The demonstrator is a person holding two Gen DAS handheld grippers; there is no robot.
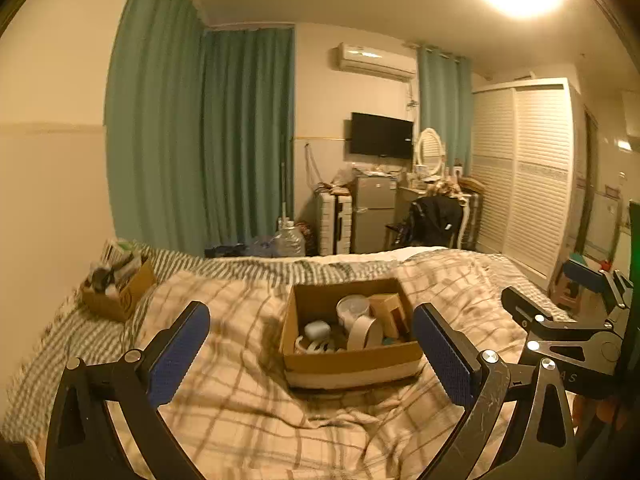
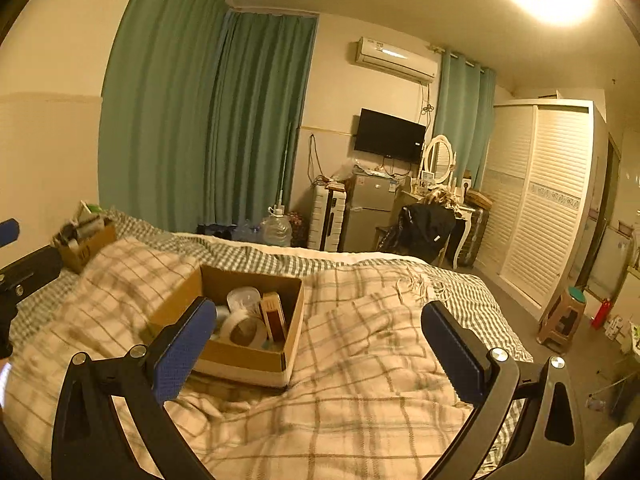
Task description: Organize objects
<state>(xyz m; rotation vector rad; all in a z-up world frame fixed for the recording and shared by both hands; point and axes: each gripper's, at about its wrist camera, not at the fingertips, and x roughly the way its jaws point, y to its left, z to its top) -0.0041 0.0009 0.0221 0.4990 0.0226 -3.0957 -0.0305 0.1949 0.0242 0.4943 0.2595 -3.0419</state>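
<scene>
An open cardboard box [image 1: 352, 360] sits on the plaid blanket in the middle of the bed, also seen in the right wrist view [image 2: 244, 356]. It holds a tape roll [image 1: 366, 333], a round white lidded tub [image 1: 352, 307], a small brown box [image 1: 390, 312] and a pale blue item [image 1: 317, 330]. My left gripper [image 1: 310, 344] is open and empty, its pads either side of the box, short of it. My right gripper [image 2: 318, 340] is open and empty, the box at its left finger [image 2: 182, 354]. It also shows at the right edge of the left wrist view [image 1: 560, 312].
A second cardboard box [image 1: 116, 288] full of items sits at the bed's far left by the wall. Past the bed stand a water jug [image 1: 290, 240], a small fridge [image 1: 372, 212], a chair with a dark jacket [image 1: 434, 220], a wardrobe [image 1: 528, 176] and a stool [image 2: 562, 318].
</scene>
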